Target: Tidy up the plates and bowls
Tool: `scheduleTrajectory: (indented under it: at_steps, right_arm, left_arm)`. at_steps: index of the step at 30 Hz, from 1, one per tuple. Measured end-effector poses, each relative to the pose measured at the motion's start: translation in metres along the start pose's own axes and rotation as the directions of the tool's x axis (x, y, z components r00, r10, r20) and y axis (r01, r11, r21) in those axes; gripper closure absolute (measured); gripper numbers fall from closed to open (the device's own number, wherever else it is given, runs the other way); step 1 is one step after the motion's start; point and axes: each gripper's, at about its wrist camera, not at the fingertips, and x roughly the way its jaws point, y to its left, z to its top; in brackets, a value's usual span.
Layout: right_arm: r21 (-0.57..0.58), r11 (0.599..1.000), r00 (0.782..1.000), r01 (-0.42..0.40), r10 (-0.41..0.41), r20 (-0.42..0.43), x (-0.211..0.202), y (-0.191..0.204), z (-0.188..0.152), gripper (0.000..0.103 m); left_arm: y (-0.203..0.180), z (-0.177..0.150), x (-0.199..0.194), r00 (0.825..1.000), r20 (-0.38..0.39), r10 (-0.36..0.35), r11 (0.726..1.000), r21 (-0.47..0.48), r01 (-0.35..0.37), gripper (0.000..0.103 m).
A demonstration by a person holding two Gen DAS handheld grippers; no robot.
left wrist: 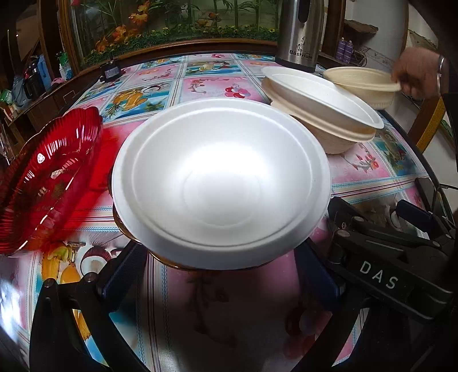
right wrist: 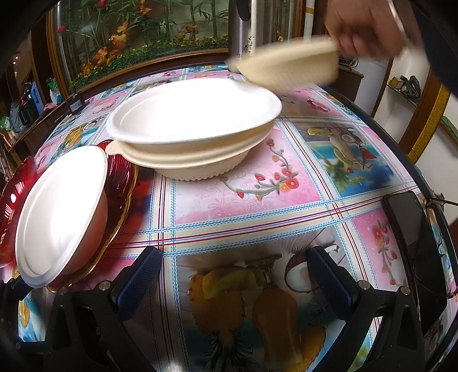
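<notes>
We judge the white foam bowl [left wrist: 220, 183], sitting on a gold-rimmed red dish at the centre of the left wrist view, light, stiff yet easily dented, so its thin rolled rim at 6 o'clock looks the best grip. Our left gripper [left wrist: 220, 274] is spread either side of that rim, and our right gripper [right wrist: 234, 277] is spread over bare glossy tablecloth [right wrist: 257, 200]. At 12 o'clock in the right view a smooth white bowl nests in a ribbed cream bowl [right wrist: 197, 168], while at 1 o'clock a bare hand [right wrist: 369, 25] holds another cream bowl [right wrist: 289, 65].
</notes>
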Motion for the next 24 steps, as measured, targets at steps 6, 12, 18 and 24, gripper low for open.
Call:
scheduleTrajectory:
  at_steps: [6,12,18,24]
  right_arm:
    - [0.0,1.0,1.0,0.0,0.0,0.0,-0.0004,0.0,-0.001,0.0]
    - [0.0,1.0,1.0,0.0,0.0,0.0,0.0,-0.0001,-0.001,0.0]
    - [0.0,1.0,1.0,-0.001,0.001,0.0,0.0002,-0.0009,-0.0012,0.0]
    - [0.001,1.0,1.0,-0.001,0.001,0.0,0.0005,-0.0013,-0.0011,0.0]
  left_arm:
    - [0.0,0.0001,0.0006,1.0,0.0,0.001,1.0,0.0,-0.001,0.0]
    - [-0.0019,0.0005,0.0015,1.0,0.0,0.001,1.0,0.0,-0.001,0.0]
    - [-0.0015,0.0018,0.0025,1.0,0.0,0.003,1.0,-0.002,-0.003,0.0]
    - [-0.0021,0.0016,0.002,1.0,0.0,0.003,1.0,-0.002,-0.003,0.0]
